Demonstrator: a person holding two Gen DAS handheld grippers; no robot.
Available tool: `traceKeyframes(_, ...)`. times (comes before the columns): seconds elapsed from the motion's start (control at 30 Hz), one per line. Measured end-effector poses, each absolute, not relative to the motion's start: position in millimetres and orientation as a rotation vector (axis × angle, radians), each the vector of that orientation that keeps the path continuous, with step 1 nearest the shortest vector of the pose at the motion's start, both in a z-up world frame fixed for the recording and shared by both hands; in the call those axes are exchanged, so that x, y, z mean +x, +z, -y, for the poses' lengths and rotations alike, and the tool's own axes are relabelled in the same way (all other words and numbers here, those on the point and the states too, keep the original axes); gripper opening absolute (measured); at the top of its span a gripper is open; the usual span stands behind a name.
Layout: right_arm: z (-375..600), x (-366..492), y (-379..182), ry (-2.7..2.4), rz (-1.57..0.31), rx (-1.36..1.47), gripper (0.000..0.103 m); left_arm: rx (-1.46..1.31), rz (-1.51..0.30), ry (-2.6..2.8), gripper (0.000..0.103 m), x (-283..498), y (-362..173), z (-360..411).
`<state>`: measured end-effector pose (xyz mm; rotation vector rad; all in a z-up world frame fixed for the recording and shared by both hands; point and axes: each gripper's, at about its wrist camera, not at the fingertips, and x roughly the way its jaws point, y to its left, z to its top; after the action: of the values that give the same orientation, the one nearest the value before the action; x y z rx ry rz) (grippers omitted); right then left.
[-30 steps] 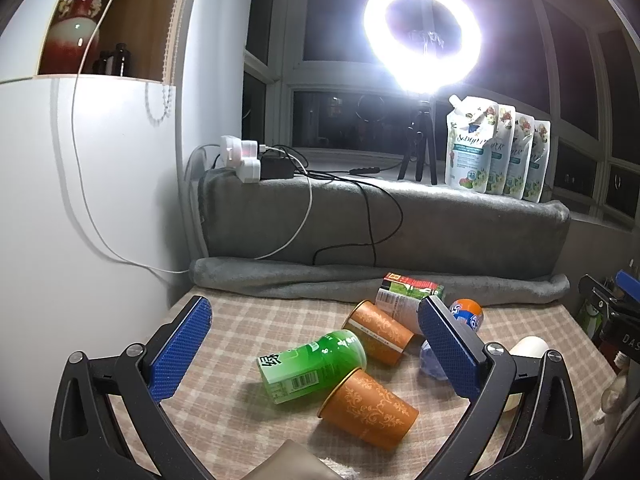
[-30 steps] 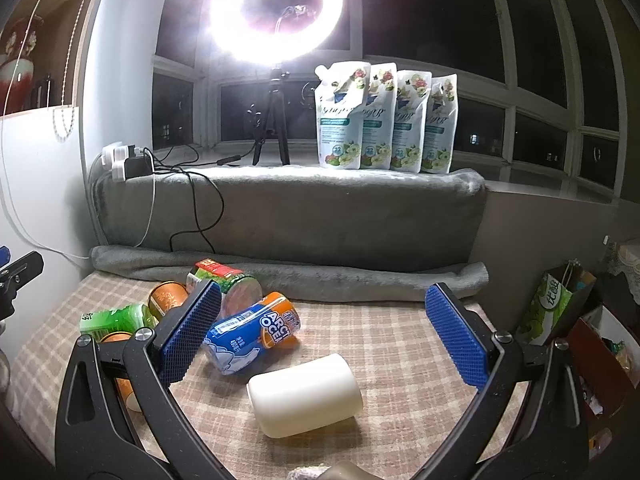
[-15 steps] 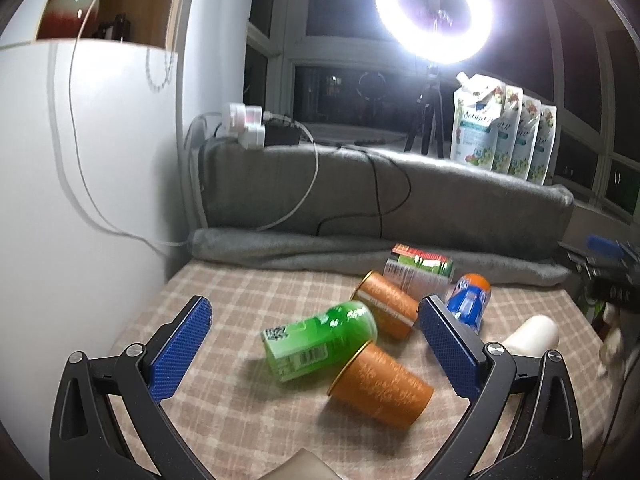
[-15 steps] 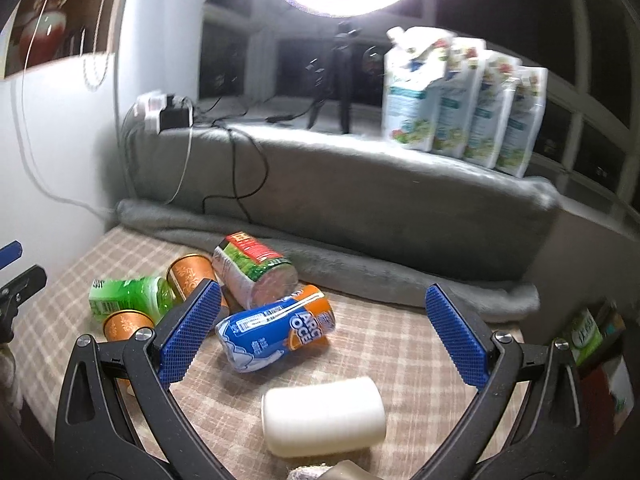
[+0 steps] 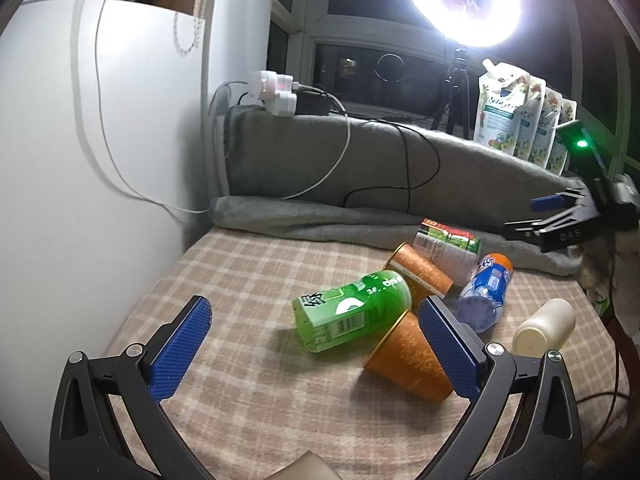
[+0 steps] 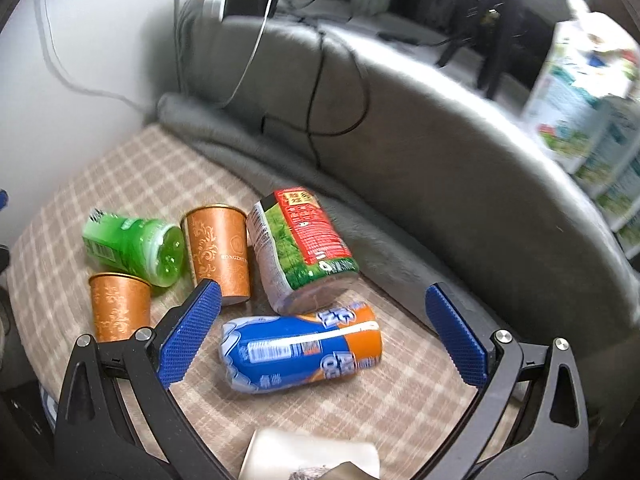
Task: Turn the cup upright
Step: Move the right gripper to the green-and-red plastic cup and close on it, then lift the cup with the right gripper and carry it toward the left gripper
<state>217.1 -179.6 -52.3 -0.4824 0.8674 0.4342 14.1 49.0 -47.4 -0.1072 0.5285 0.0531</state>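
Checked cloth on the desk [image 5: 256, 280], grey blanket roll along the back, ring light [image 5: 464, 0] above. Several containers lie tipped in a cluster: two orange paper cups, green bottle [image 5: 352, 312], red-green can [image 6: 300, 248], blue-orange bottle [image 6: 300, 350], cream bottle [image 5: 544, 326].

Left claw [image 5: 316, 348]: wide, empty, hanging above the cloth. Near orange cup [image 5: 408, 356] is on its side, gold rim toward the green bottle and apparently touching it, base pointing lower right. It sits just inside the claw's right pad, partly behind it, so off to the right of the gap's centre. Far orange cup [image 5: 420, 272] lies beyond it, up against the can.

Right claw [image 6: 322, 332]: also wide, empty, poised over the blue-orange bottle; both orange cups are to its left, outside the gap. That view is motion-blurred.

Likely target is the near cup, left claw best placed. Suggest:
- shift right until the cup body is centred between the pads
- grip across the mid wall, lightly, since paper probably crushes
- approach from the base side to avoid shoving the green bottle
- lift clear before rotating, then set down base first

Risk: cup may roll on the cloth when first touched.
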Motion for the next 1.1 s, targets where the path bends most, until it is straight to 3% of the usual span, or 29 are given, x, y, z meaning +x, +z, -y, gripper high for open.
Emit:
traceKeyframes(0.8, 130.4, 293.4, -125.6, 0.560, -1.089, -0.716, 0.103, -0.140, -0.573, 0.110, 0.102, 31.0, -58.2, -73.0)
traceKeyframes(1.03, 122.4, 296.0, -136.7, 0.578, -1.107, -0.718, 0.088, -0.139, -0.577, 0.117, 0.102, 33.3, -60.0, -74.7)
traceKeyframes(1.1, 119.1, 293.8, -138.0, 0.574, -1.100, -0.728, 0.088, -0.140, -0.577, 0.119, 0.102, 33.5, -60.3, -75.1)
